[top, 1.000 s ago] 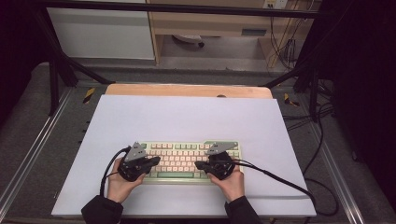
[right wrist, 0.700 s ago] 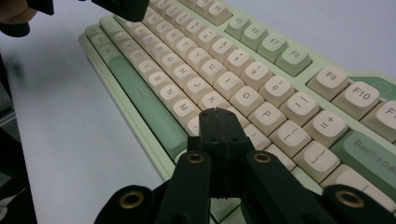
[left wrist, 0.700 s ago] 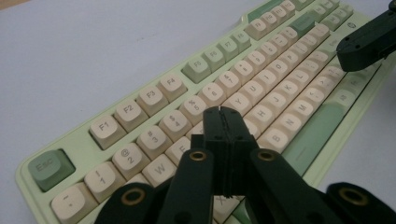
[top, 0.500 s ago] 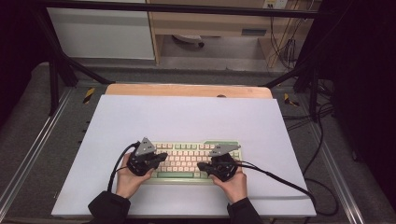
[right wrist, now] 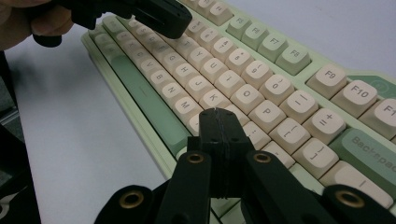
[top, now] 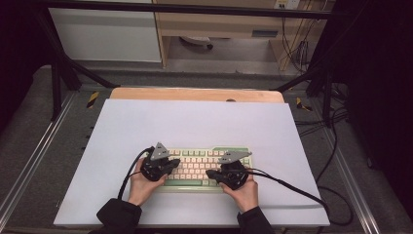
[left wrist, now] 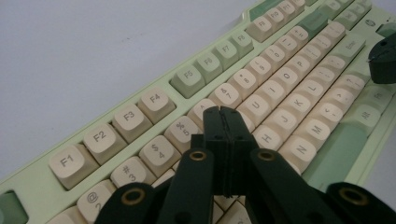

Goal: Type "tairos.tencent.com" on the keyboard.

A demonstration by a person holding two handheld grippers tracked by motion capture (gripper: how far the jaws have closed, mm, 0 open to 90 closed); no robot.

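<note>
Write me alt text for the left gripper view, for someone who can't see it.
The left gripper's two black jaws, pressed shut with nothing between them, point at the cream keys of a pale green keyboard near the number and letter rows. The keyboard runs diagonally across a white table surface, and the other black gripper shows at the right edge.

High view overhead facing forward-down, 2 close tong views, sharing keyboard (top: 207, 166)

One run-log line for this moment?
scene: keyboard on white table | left gripper: shut, over left keys | right gripper: shut, over right keys | nothing held
</note>
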